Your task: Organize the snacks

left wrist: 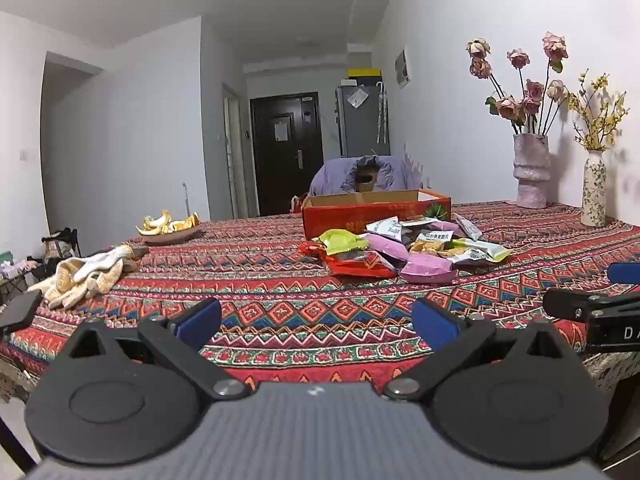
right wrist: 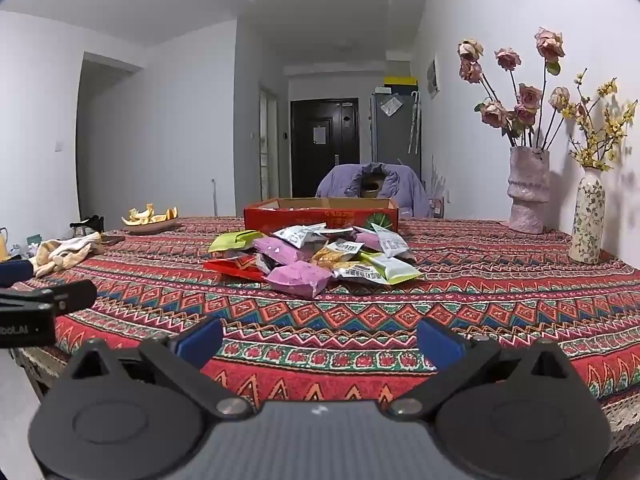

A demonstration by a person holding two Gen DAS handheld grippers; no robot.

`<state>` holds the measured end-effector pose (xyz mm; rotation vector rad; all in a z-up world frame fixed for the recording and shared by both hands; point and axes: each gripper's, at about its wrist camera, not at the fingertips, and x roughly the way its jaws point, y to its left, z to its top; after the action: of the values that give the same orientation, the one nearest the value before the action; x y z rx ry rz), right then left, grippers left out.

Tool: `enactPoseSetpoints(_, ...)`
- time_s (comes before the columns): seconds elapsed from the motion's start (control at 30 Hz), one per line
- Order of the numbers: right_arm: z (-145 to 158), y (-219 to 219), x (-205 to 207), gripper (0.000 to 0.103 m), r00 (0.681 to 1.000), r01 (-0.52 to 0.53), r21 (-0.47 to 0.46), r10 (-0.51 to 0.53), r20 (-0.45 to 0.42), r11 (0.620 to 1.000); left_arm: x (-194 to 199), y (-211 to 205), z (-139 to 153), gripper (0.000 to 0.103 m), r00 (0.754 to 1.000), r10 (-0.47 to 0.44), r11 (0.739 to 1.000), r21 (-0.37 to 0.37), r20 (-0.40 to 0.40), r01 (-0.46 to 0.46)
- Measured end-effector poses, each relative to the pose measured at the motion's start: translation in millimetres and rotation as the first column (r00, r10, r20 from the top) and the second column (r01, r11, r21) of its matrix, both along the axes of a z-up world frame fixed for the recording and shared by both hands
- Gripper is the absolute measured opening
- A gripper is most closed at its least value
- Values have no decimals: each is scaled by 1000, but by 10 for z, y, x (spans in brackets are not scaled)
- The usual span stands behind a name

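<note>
Both claws spread wide, empty: left gripper [left wrist: 316, 322], right gripper [right wrist: 320, 340]. Heap of crinkly foil snack packets [right wrist: 316, 260] sits ahead, before the red cardboard box [right wrist: 320, 212]. I'd approach low, pinching the nearest pink packet [right wrist: 300, 278].

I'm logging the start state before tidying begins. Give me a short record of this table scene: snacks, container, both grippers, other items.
snacks: loose pile of pink, green, white and red snack packets on the patterned red tablecloth, none in the box as far as visible
container: open red cardboard box just behind the pile
left hand-held gripper: open, empty, short of the pile
right hand-held gripper: open, empty
other: plate of orange peels, cream knit gloves, two flower vases
</note>
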<state>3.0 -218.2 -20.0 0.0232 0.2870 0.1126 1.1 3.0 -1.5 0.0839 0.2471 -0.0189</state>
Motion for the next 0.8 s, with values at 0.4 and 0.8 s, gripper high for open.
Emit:
enactPoseSetpoints(0.4, 9, 14, -1, 103, 1000, -1, -4, 1, -14, 1000, 12, 7, 42, 103, 1000, -11, 1000, 4, 6, 11)
enactPoseSetpoints(0.8, 2, 12, -9, 103, 1000, -2, -5, 2, -13, 1000, 0, 9, 24, 103, 1000, 3, 1000, 3, 6, -3)
